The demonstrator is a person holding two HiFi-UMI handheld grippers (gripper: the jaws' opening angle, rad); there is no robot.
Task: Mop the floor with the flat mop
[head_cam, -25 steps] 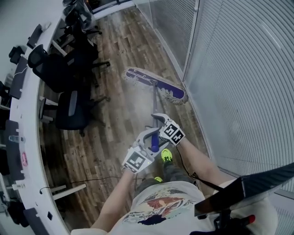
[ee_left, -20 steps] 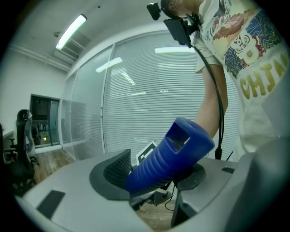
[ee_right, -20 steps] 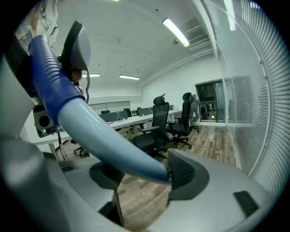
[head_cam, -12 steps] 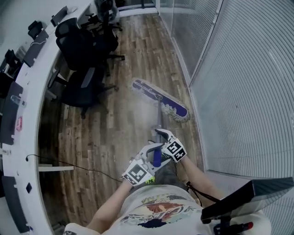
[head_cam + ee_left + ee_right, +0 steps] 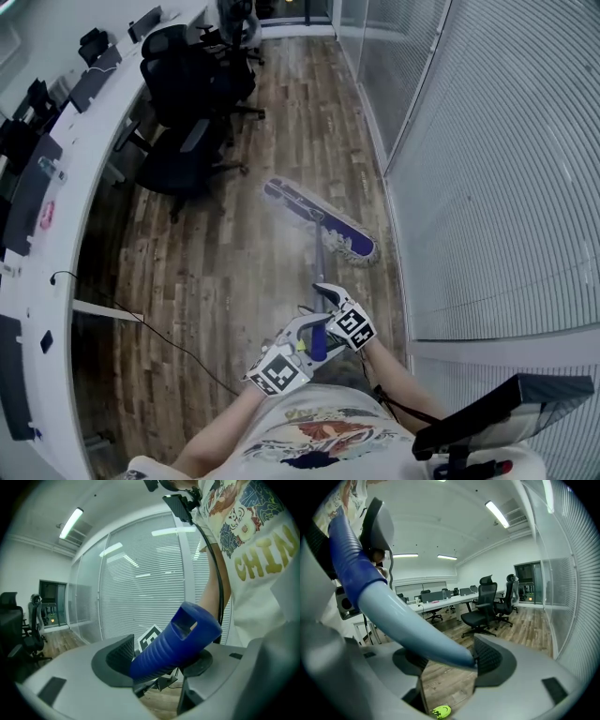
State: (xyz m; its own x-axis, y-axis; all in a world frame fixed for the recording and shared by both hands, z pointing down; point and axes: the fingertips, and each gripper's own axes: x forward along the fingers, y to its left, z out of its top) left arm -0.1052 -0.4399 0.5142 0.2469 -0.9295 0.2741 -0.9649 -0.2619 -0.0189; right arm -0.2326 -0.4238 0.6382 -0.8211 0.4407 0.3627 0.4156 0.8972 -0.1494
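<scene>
The flat mop (image 5: 321, 221) rests its long purple, pale-fringed head flat on the wooden floor (image 5: 234, 272), slanted from 10 to 4 o'clock, its pale pole (image 5: 320, 262) leaning back toward 6 o'clock to a ribbed blue grip (image 5: 173, 641).

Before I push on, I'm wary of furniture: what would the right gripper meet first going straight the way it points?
Beyond the mop handle the right gripper holds, probably the black office chair, across wooden floor; depth is unclear.
</scene>
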